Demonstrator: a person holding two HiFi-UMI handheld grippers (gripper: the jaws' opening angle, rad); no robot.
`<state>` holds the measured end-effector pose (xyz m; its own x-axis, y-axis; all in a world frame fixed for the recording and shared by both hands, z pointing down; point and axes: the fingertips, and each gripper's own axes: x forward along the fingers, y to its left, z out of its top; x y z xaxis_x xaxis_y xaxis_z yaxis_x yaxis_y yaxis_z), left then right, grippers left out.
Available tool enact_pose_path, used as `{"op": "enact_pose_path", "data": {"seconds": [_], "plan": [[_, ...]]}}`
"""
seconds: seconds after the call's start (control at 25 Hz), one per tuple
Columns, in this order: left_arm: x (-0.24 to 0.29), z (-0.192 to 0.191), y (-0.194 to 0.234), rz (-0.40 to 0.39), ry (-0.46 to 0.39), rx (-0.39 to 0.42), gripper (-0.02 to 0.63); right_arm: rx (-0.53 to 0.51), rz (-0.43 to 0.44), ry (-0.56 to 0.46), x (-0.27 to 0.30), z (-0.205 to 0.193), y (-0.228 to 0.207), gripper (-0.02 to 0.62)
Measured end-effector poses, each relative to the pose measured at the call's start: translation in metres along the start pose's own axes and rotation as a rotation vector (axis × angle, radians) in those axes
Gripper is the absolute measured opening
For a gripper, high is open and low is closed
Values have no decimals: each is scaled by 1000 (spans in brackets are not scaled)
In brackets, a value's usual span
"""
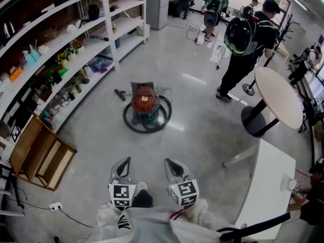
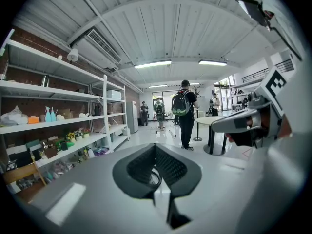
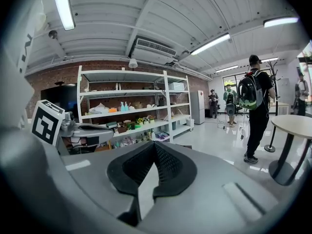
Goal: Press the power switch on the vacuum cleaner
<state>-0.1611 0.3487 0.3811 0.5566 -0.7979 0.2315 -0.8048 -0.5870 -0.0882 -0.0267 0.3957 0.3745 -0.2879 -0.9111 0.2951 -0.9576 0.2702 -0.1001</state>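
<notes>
The vacuum cleaner [image 1: 145, 101] has a red top on a teal drum. It stands on the grey floor in the middle of the head view, with its black hose [image 1: 147, 126] coiled around it. My left gripper [image 1: 126, 160] and right gripper [image 1: 167, 161] are side by side near the bottom edge, well short of the vacuum and pointing toward it. Both are shut with nothing between the jaws. In the left gripper view the jaws [image 2: 155, 146] meet at the tip and hide most of the vacuum. The right gripper view shows the same shut tip [image 3: 155, 143], and no vacuum.
White shelving [image 1: 76, 49] with small items runs along the left. A wooden crate [image 1: 38, 153] lies at its base. A person with a backpack [image 1: 243, 39] stands beyond the vacuum. To the right are a round table [image 1: 278, 97] and a white table [image 1: 268, 186].
</notes>
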Motion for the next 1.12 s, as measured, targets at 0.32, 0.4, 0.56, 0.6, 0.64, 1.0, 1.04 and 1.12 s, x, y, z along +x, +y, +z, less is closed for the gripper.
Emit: {"op": "enact_pose_path", "data": {"seconds": [0.32, 0.4, 0.56, 0.6, 0.64, 1.0, 1.04, 1.12], "plan": [[36, 2, 42, -10, -1, -13, -3, 9, -19, 12, 50, 11, -3, 0], [48, 4, 50, -24, 1, -15, -3, 12, -31, 17, 62, 15, -6, 0], [70, 8, 65, -54, 3, -31, -3, 18, -60, 26, 88, 24, -12, -1], [75, 9, 69, -60, 0, -29, -3, 18, -68, 26, 93, 26, -14, -2], [81, 10, 74, -65, -4, -24, -3, 17, -75, 25, 99, 29, -17, -2], [106, 9, 111, -83, -12, -15, -3, 9, -130, 43, 133, 39, -28, -2], [108, 9, 113, -86, -14, -14, -3, 3, -130, 41, 137, 42, -27, -2], [112, 9, 119, -87, -13, -15, -3, -6, -129, 36, 143, 48, -26, -2]]}}
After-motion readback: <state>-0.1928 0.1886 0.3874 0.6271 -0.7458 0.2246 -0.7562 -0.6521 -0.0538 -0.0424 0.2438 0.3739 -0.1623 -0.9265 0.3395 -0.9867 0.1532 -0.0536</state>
